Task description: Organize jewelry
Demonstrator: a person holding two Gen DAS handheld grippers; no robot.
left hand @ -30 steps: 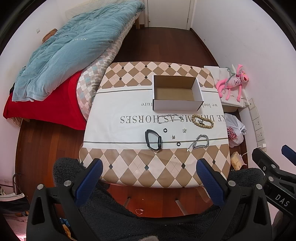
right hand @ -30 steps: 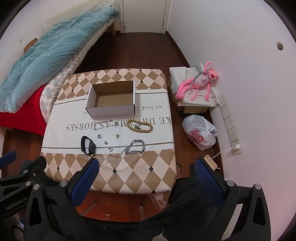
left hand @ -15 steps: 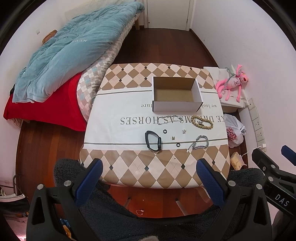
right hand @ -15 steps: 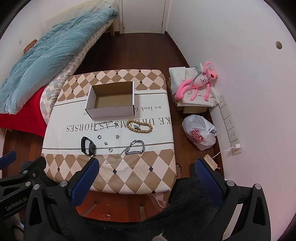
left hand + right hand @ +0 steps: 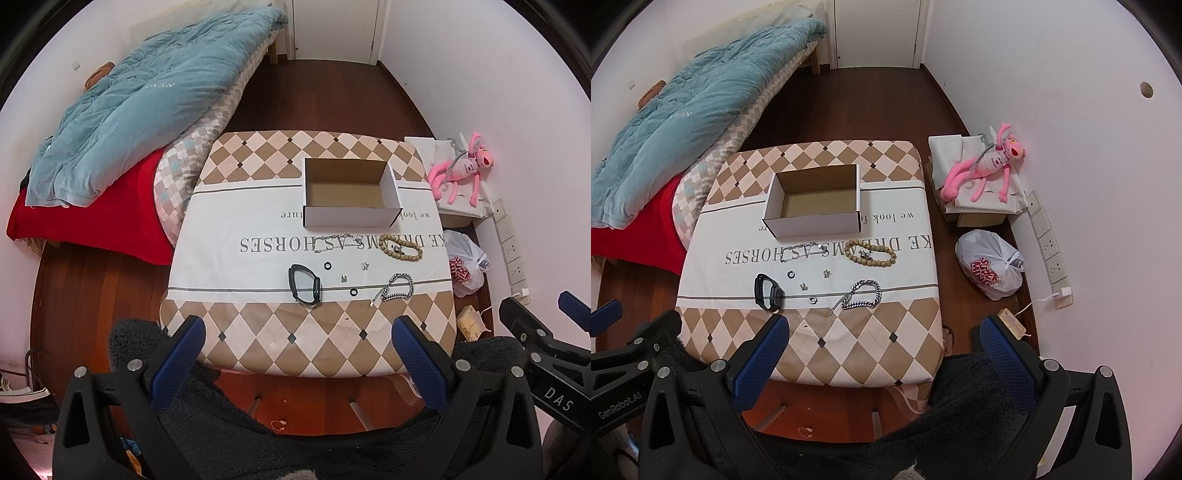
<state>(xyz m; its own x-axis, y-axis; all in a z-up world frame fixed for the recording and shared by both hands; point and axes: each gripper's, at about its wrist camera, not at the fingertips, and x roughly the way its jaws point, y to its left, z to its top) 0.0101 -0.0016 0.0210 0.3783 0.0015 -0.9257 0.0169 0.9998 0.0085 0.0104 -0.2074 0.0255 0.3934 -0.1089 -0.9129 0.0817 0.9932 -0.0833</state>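
1. left tool: blue-padded fingers spread wide, nothing between them; held above the near edge of the table, well short of the jewelry.
2. right tool: fingers likewise wide apart and empty, held over the near right corner of the table.
3. landmark: cardboard box, open top, nothing visible inside, standing on the far half of the table on the white band of the cloth.
4. thin silver chain: lies stretched out on the printed lettering just in front of the box.
5. wooden bead bracelet: in front of the box's right corner, just right of the thin chain.
6. black band: nearer than the box, in front of its left corner, lying flat as a loop.
7. heavy silver link bracelet: in front of the box's right side, nearer than the beads, its clasp end trailing left.
8. two small dark rings and two small metal pieces: scattered between the black band and the link bracelet; too small to tell what the pieces are.
9. all jewelry lies outside the box, apart from both tools.
10. pink plush toy: right of the box, off the table, against the wall.
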